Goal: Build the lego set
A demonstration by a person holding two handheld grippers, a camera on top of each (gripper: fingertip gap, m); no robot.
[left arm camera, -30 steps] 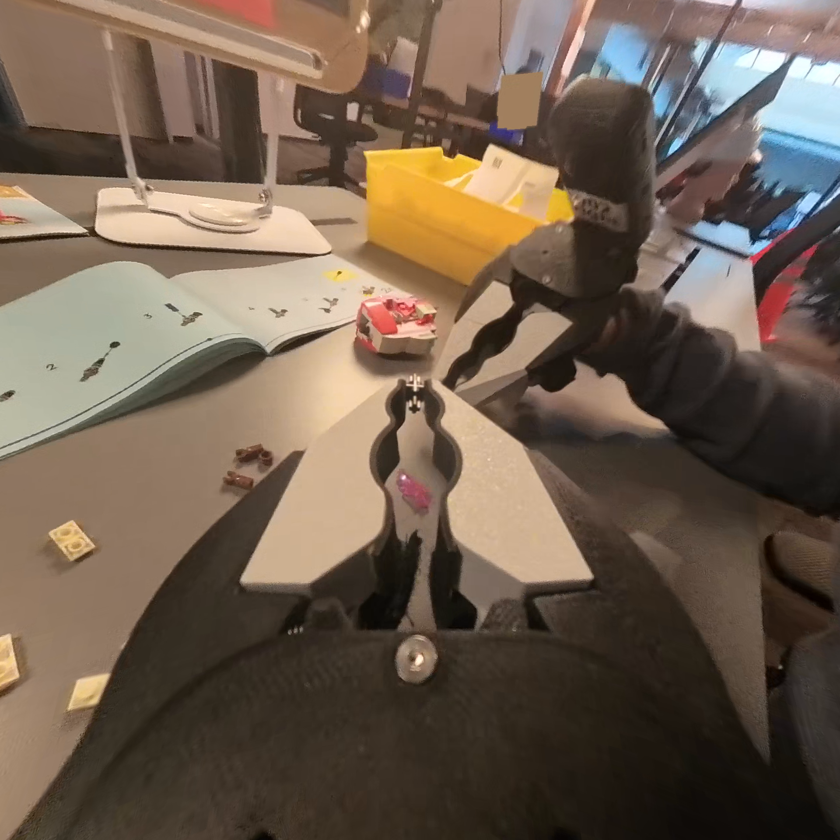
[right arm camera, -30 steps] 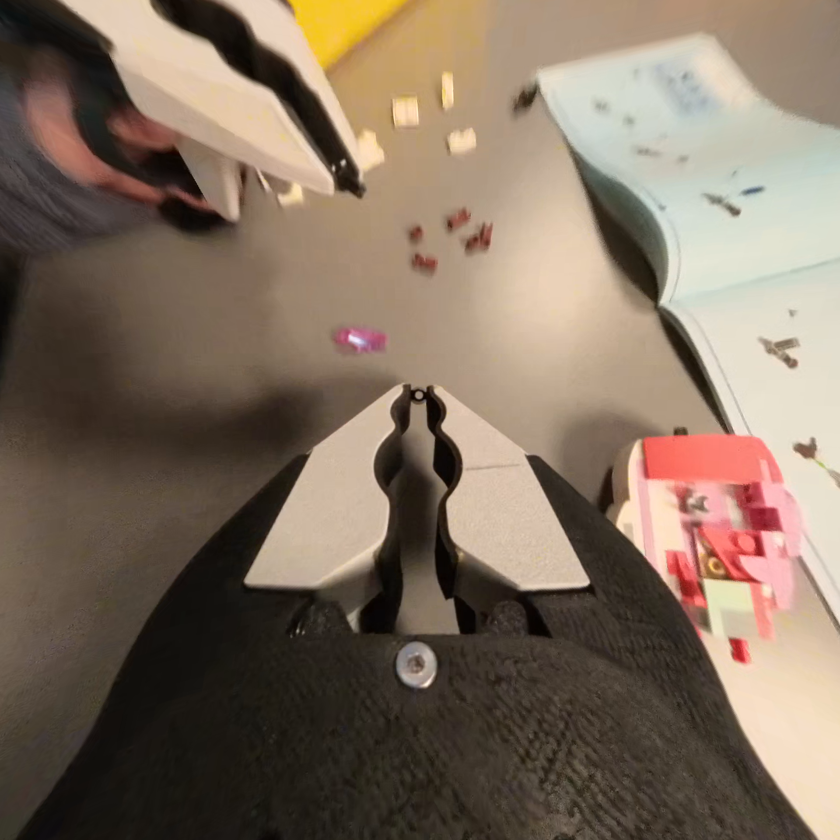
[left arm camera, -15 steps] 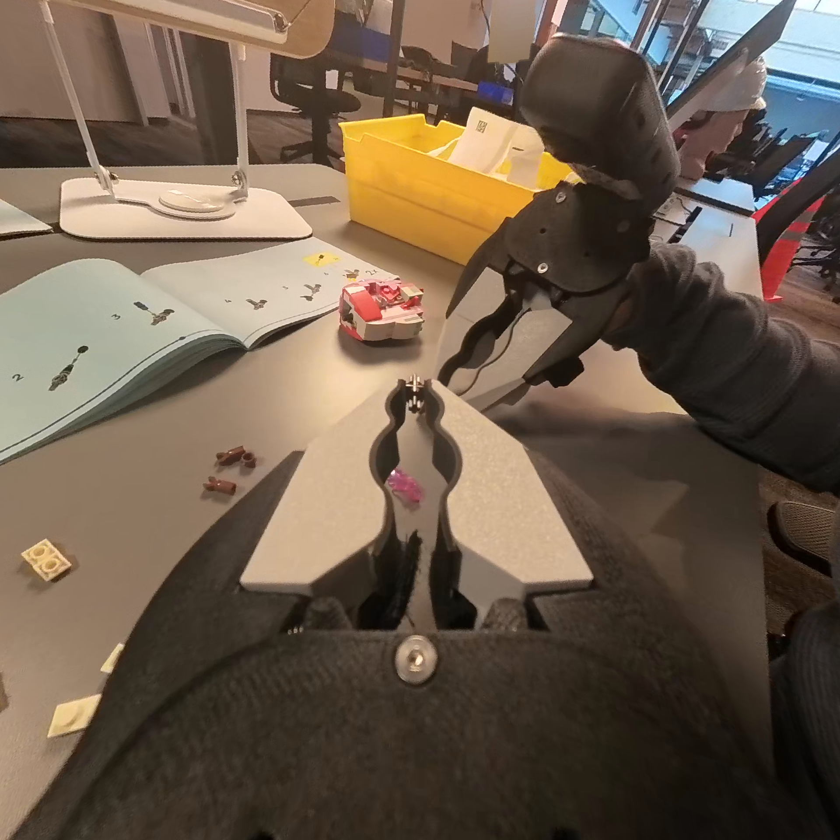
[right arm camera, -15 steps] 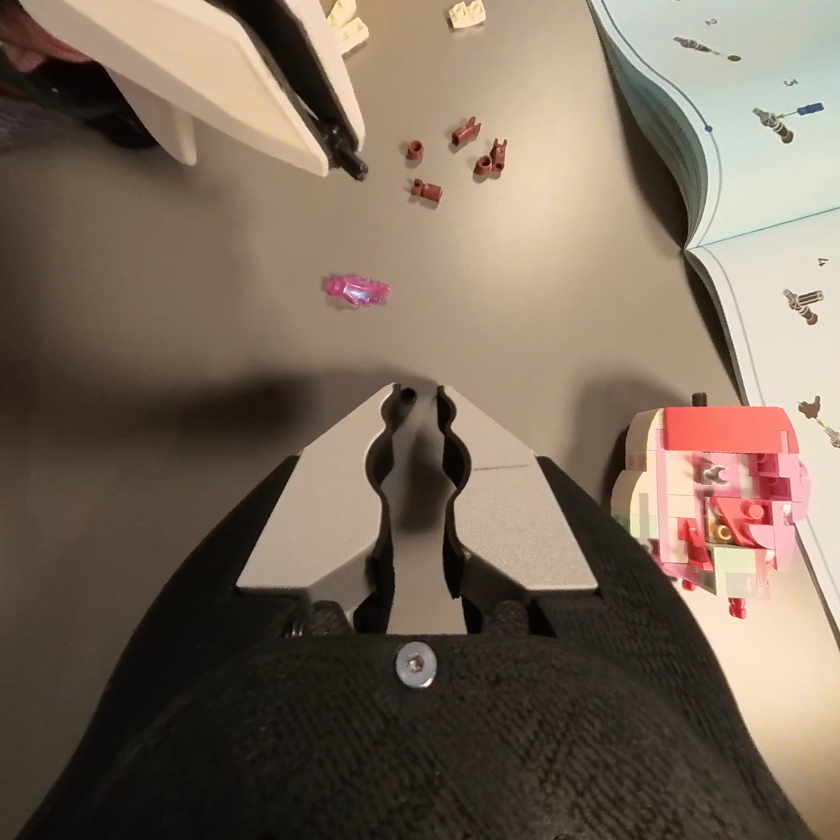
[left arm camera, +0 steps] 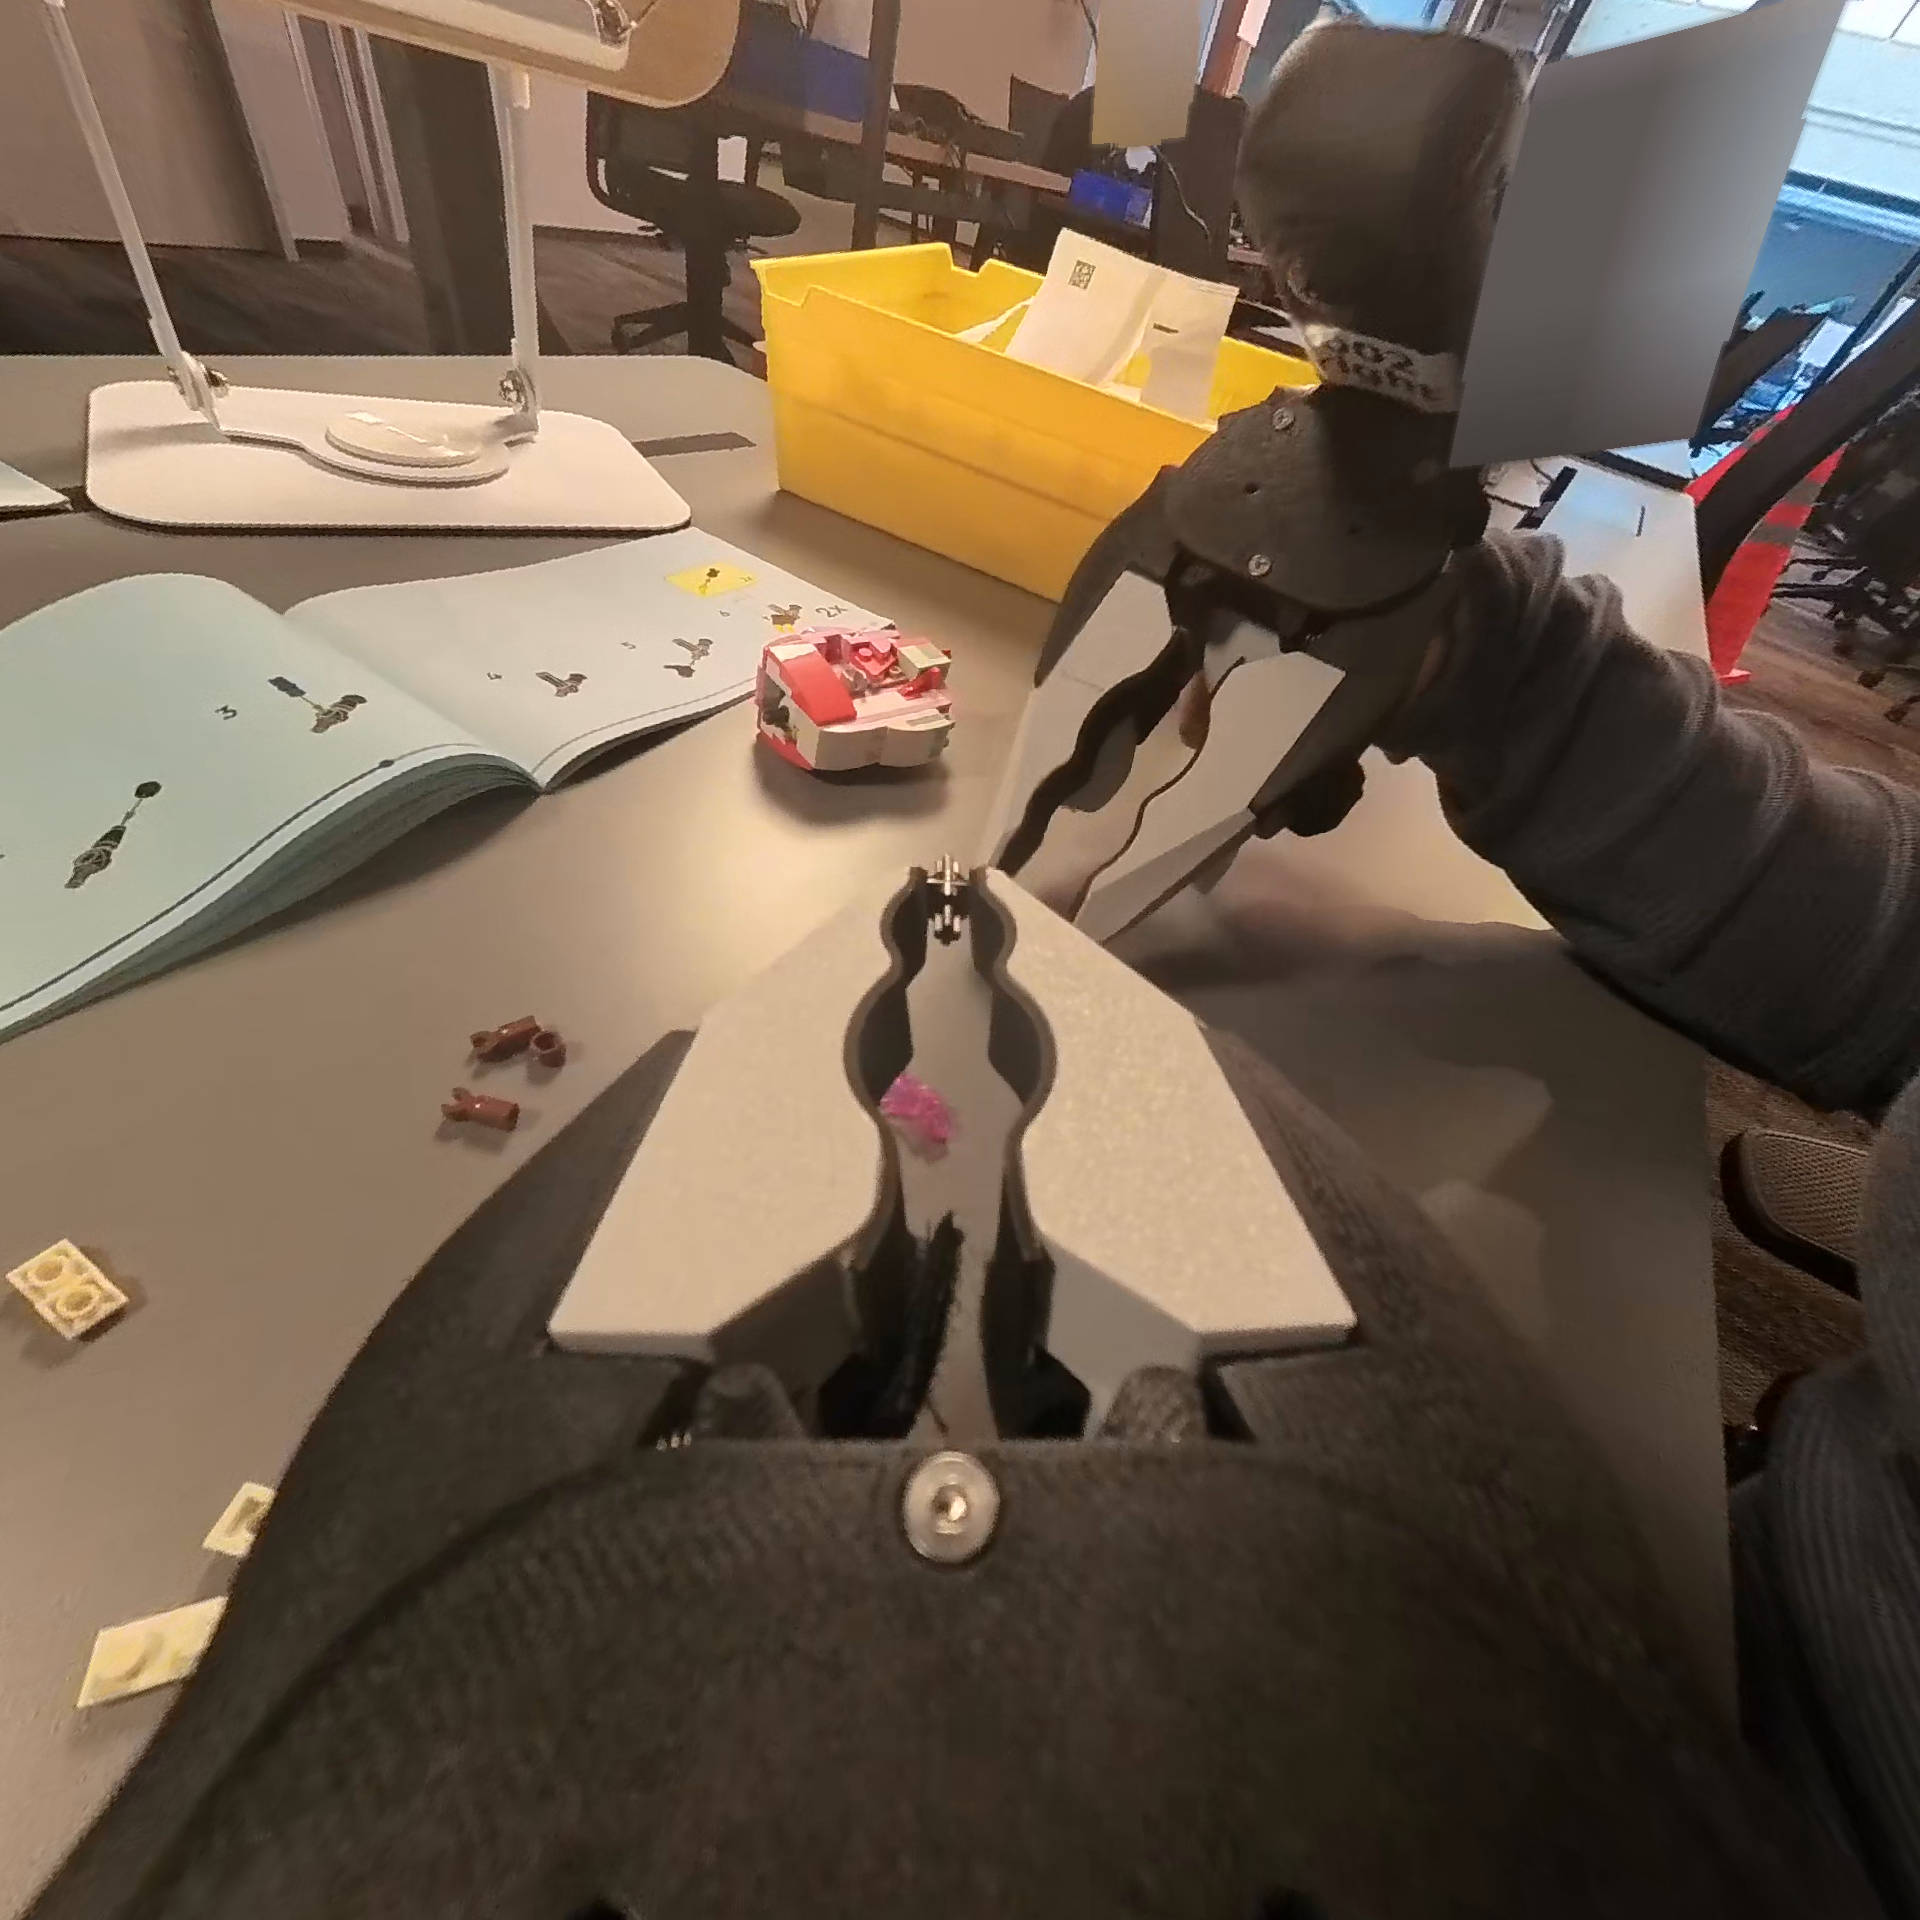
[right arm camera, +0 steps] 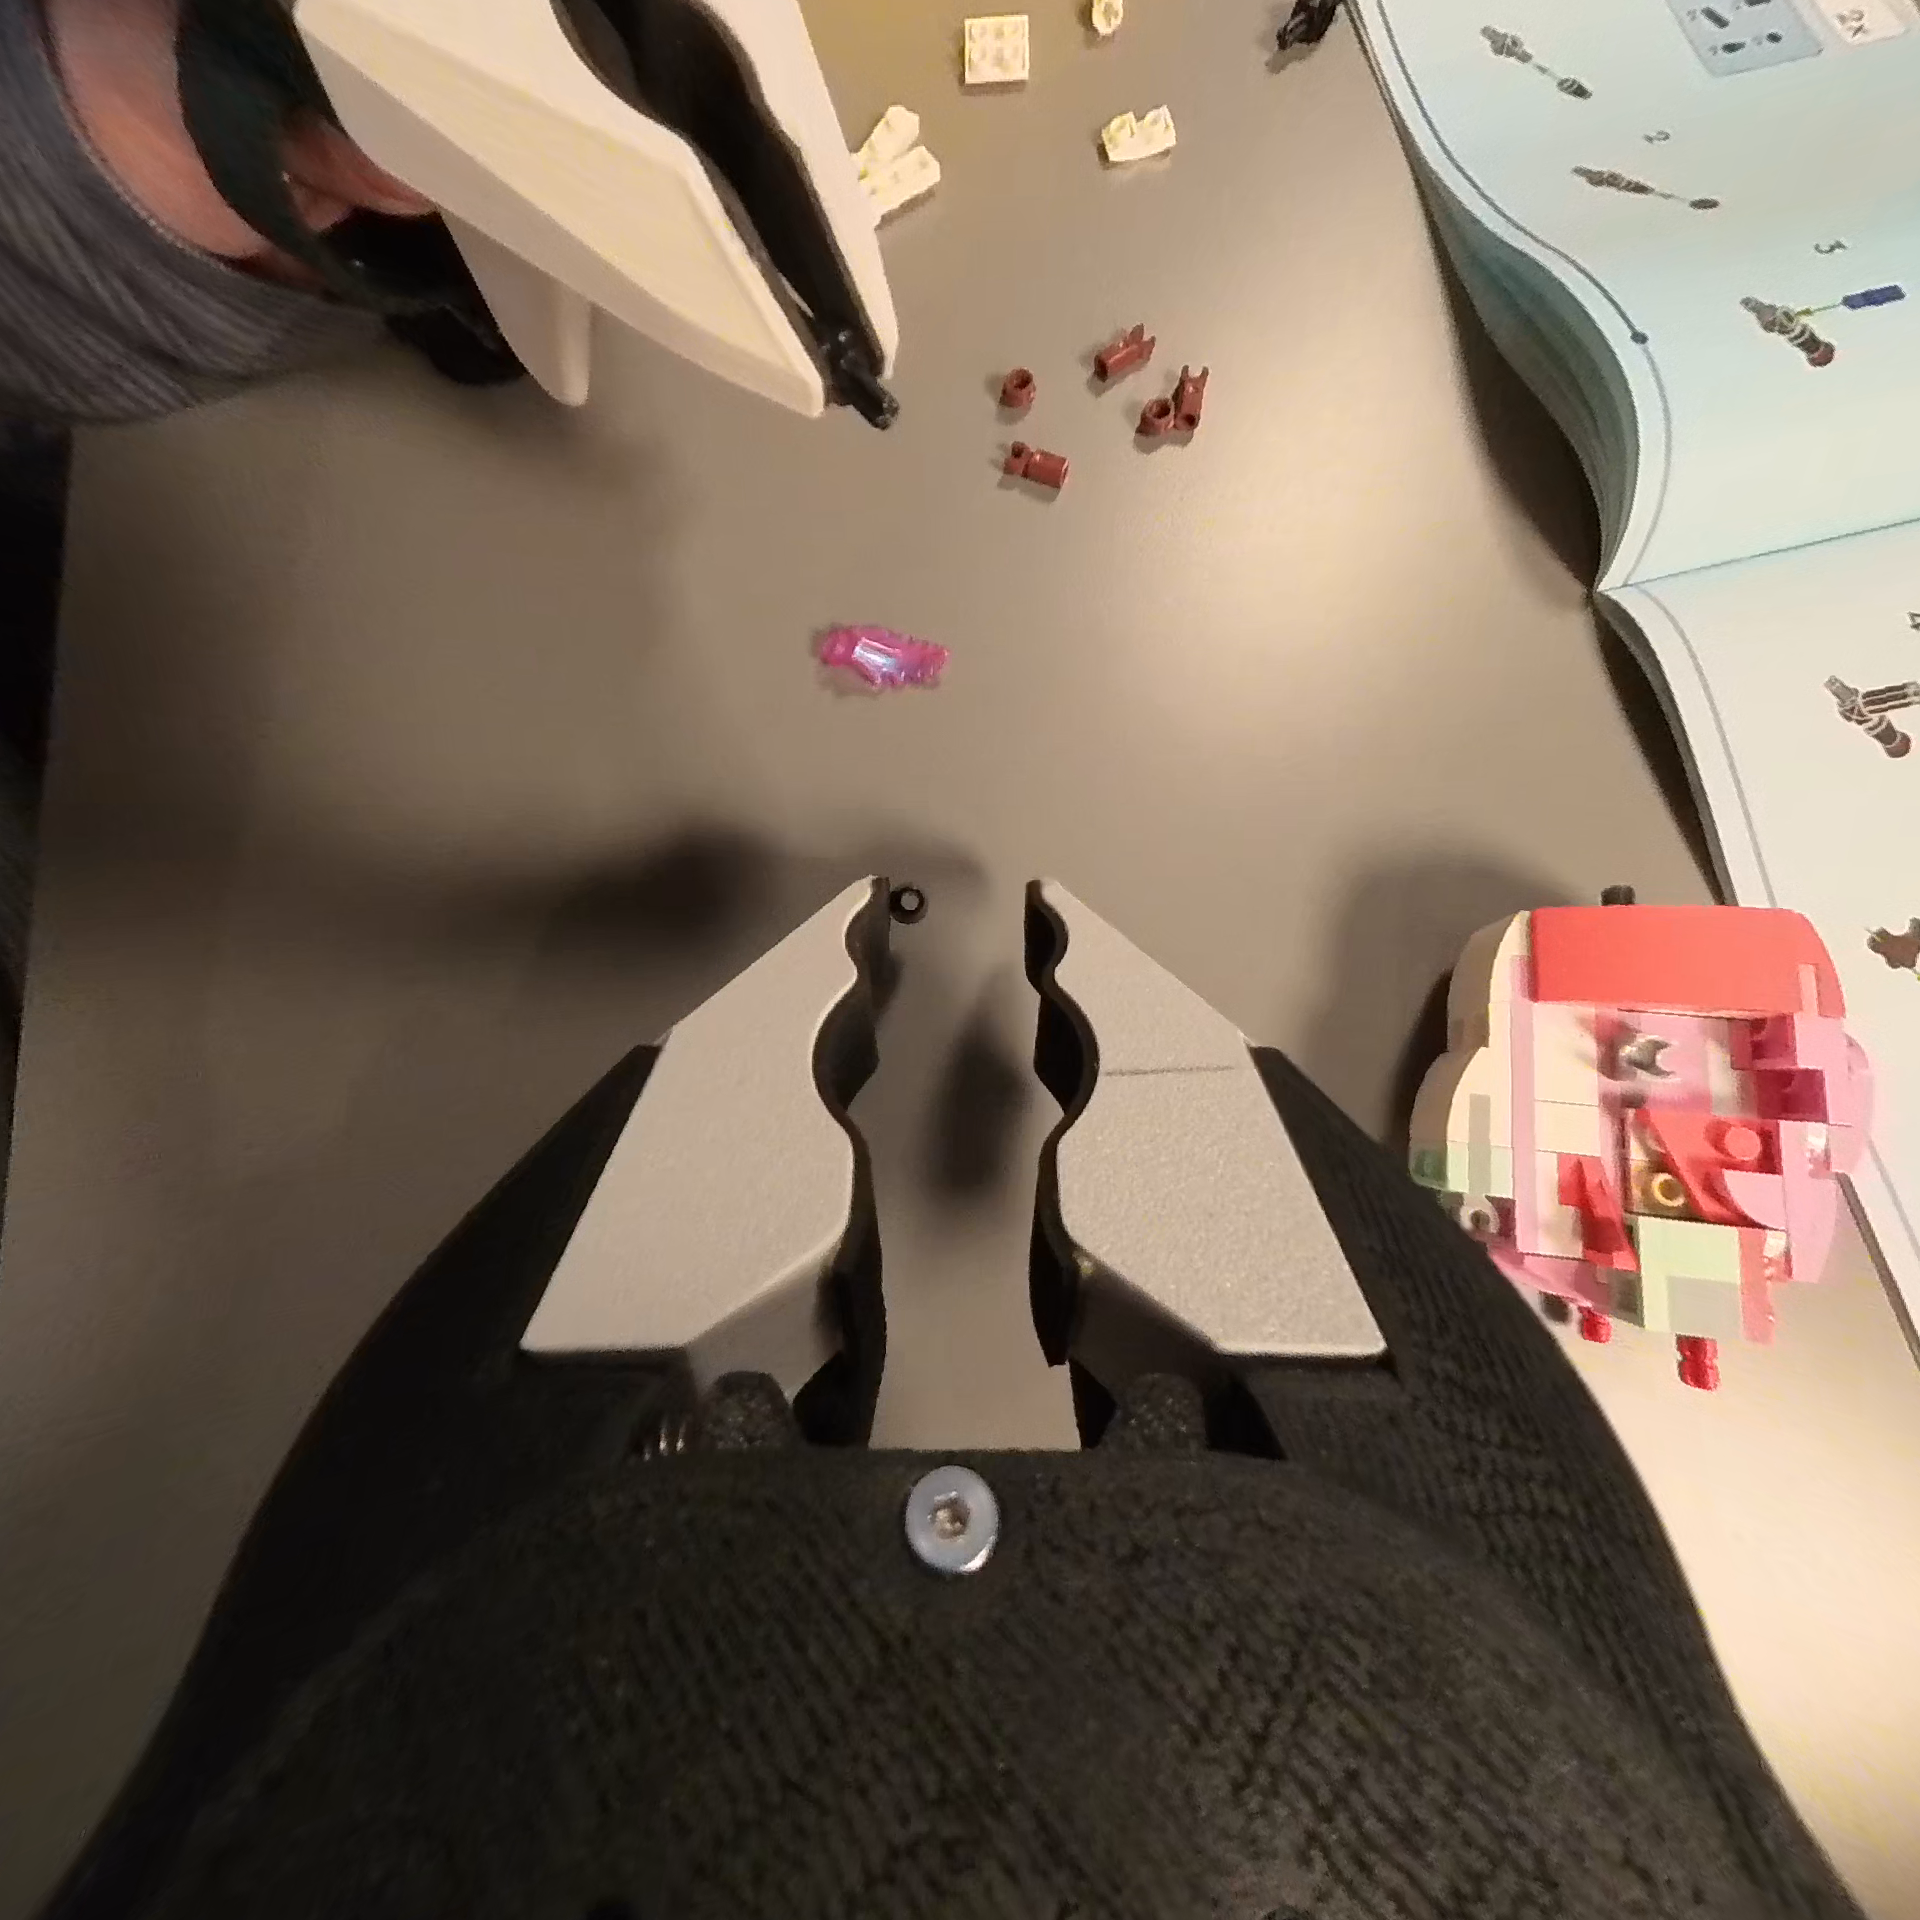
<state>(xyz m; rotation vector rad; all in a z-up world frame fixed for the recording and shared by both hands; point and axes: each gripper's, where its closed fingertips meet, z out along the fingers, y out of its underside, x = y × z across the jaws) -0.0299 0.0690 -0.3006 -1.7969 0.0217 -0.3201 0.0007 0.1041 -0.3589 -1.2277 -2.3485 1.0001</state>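
left gripper (left arm camera: 948, 883): tips clamped on a small black and silver bar piece (left arm camera: 945, 896), whose end pokes just past the tips; its long axis follows the fingers, pointing away toward the far side of the grey table (left arm camera: 312, 1143). seen from the right wrist view, this piece (right arm camera: 864, 387) sticks out of the tips toward the table. right gripper (right arm camera: 954, 896): fingers apart, pads pressing on nothing; a tiny black ring (right arm camera: 908, 900) sits just beside its left fingertip, and whether they touch cannot be told. the right gripper (left arm camera: 1049, 888) tilts down, tips just right of the left gripper's tips. on the table between the two grippers lies a translucent pink piece (right arm camera: 883, 657), long axis running left to right in the right wrist view. beyond it, four small dark red clip pieces (right arm camera: 1101, 410) lie scattered; farther off, cream plates (right arm camera: 997, 47). to the right stands a pink, red and white brick model (right arm camera: 1642, 1122), at the edge of an open light-blue instruction booklet (right arm camera: 1766, 416). at the far side, a yellow bin (left arm camera: 935, 416) holding white paper bags, and left of it a white stand base (left arm camera: 384, 468).
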